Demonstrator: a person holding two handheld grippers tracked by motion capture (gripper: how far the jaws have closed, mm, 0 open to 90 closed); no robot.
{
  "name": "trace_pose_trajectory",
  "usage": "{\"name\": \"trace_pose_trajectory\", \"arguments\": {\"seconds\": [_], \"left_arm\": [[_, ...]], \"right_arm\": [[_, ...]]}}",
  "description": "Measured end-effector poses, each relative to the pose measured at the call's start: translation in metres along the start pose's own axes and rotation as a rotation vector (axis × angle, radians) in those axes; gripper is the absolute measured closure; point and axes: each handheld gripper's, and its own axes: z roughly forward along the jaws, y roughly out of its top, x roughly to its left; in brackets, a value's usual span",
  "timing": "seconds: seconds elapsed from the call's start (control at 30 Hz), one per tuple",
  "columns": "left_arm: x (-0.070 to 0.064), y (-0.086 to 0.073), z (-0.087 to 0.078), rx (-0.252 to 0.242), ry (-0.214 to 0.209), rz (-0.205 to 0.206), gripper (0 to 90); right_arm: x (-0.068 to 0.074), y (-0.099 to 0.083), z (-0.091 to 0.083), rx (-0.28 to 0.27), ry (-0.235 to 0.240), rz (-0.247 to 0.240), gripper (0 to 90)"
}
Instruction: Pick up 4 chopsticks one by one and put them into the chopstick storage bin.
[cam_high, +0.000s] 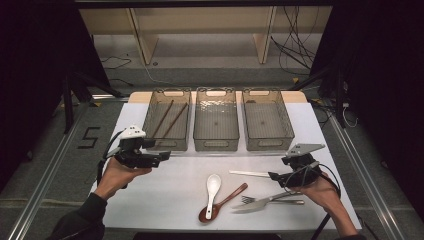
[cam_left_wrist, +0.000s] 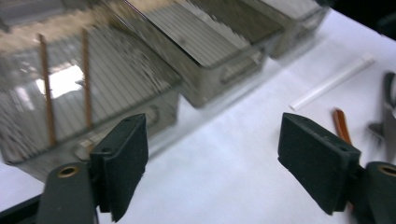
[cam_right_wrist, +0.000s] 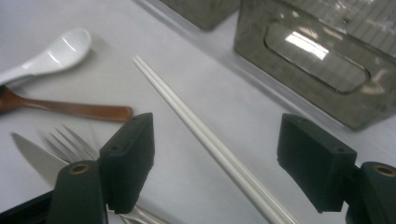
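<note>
On the white bench (cam_high: 165, 195), just in front of the right tool (cam_high: 274, 175), lies a pair of thin white chopsticks (cam_high: 248, 173). They lie flat, side by side and touching. In the right gripper view the pair of thin white chopsticks (cam_right_wrist: 210, 142) runs up between the two black jaws, which stand wide apart with nothing in them.

The sticks look light, hard and smooth. I think they are stiff and will not bend, but they may slip or roll apart. Pinching both together near the middle looks best, so they do not tip. They lie very low, so the jaws must come right down to the bench top.

The left tool (cam_high: 162, 155) hangs over the bench near the left clear plastic bin (cam_high: 150, 120). Its jaws are spread wide too, holding nothing. Two brown wooden chopsticks (cam_high: 168, 119) already lean inside that bin.

Near the front edge lie a white china spoon (cam_high: 213, 187), a dark brown wooden spoon (cam_high: 222, 202), a silver knife (cam_high: 260, 203) and a silver fork (cam_high: 272, 200), close together. The middle clear plastic bin (cam_high: 216, 97) and the right clear plastic bin (cam_high: 267, 97) look bare.
</note>
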Motion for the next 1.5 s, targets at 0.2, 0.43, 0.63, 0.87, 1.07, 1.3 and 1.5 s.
{"name": "trace_pose_trajectory", "arguments": {"seconds": [0.2, 0.43, 0.63, 0.87, 1.07, 1.3, 1.5], "left_arm": [[-0.008, -0.011, -0.007, -0.033, -0.013, 0.004, 22.2], [-0.014, -0.022, -0.011, -0.063, -0.011, 0.010, 20.3], [-0.019, -0.026, -0.011, -0.066, -0.030, 0.012, 17.3], [-0.023, -0.030, -0.012, -0.062, -0.028, 0.025, 16.3], [-0.024, -0.030, -0.011, -0.060, -0.027, 0.030, 16.3], [-0.023, -0.032, -0.008, -0.050, -0.035, 0.022, 16.4], [-0.024, -0.032, -0.008, -0.049, -0.037, 0.020, 16.7]], "right_arm": [[-0.009, -0.008, 0.007, 0.067, -0.018, -0.013, 30.8], [-0.013, -0.013, 0.016, 0.153, -0.029, -0.061, 37.0], [-0.022, -0.019, 0.022, 0.208, -0.028, -0.073, 44.3], [-0.025, -0.021, 0.028, 0.247, -0.029, -0.099, 51.1], [-0.025, -0.022, 0.032, 0.282, -0.029, -0.139, 56.1], [-0.024, -0.020, 0.034, 0.307, -0.045, -0.172, 58.6], [-0.023, -0.020, 0.036, 0.329, -0.059, -0.205, 59.1]]}}
